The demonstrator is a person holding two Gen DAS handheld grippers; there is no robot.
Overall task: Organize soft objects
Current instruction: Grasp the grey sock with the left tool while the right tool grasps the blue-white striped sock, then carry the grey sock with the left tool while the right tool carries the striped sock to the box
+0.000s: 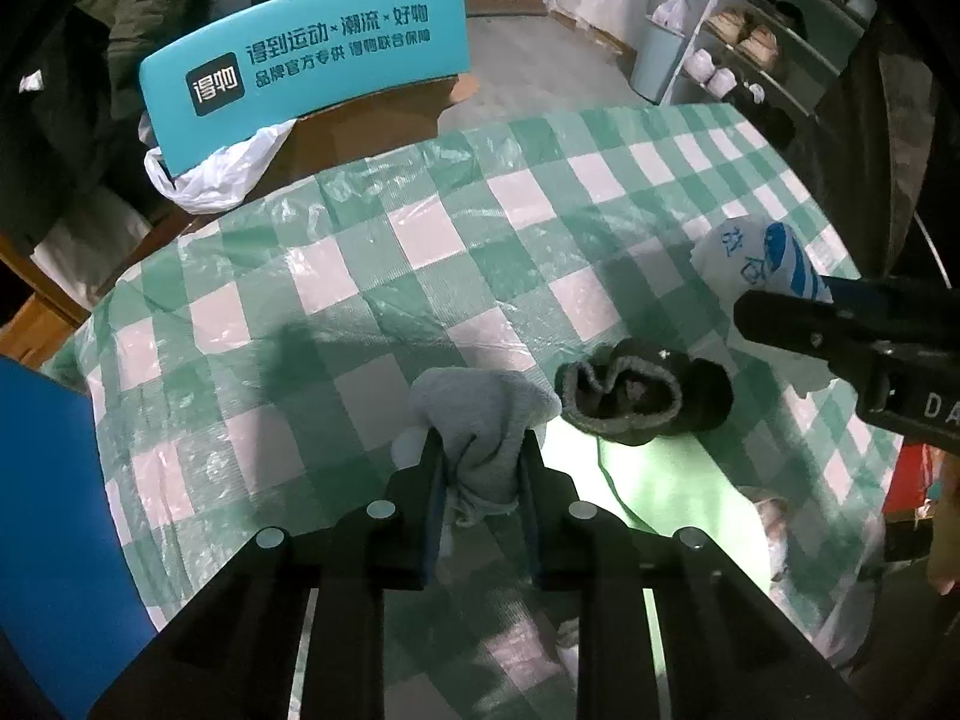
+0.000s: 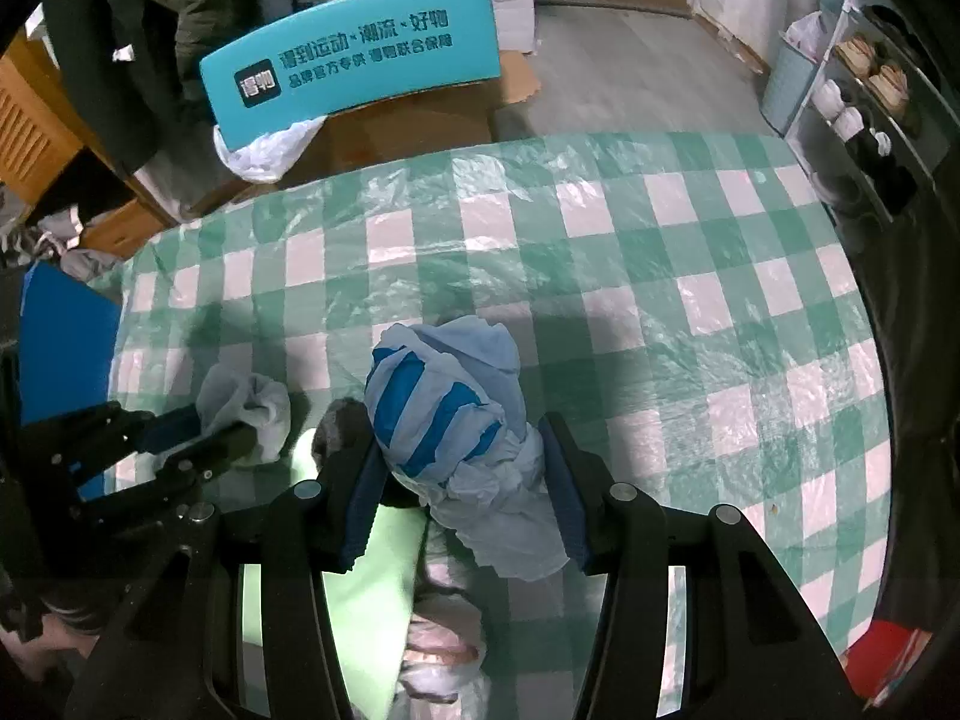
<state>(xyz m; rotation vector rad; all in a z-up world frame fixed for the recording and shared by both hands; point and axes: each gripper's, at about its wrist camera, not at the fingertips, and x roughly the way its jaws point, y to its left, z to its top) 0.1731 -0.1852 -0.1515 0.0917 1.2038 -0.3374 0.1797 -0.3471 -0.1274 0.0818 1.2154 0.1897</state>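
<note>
My left gripper [image 1: 482, 449] is shut on a crumpled light grey sock [image 1: 480, 420], pinched between its pads just above the green checked tablecloth [image 1: 480, 228]. Right beside it a dark olive knitted sock [image 1: 642, 396] lies bunched on the cloth. My right gripper [image 2: 459, 441] is shut on a crumpled white plastic bag with blue stripes [image 2: 444, 408], held above the table. In the left wrist view the right gripper [image 1: 798, 298] reaches in from the right with that bag [image 1: 774, 258]. In the right wrist view the left gripper [image 2: 222, 429] holds the grey sock [image 2: 249, 399] at the left.
A light green cloth [image 1: 666, 480] lies under the dark sock near the front. Behind the table stand a teal printed box [image 1: 312, 60], a white plastic bag [image 1: 210, 174] and a shoe rack [image 1: 756, 48]. A blue panel [image 1: 48, 510] is at the left edge.
</note>
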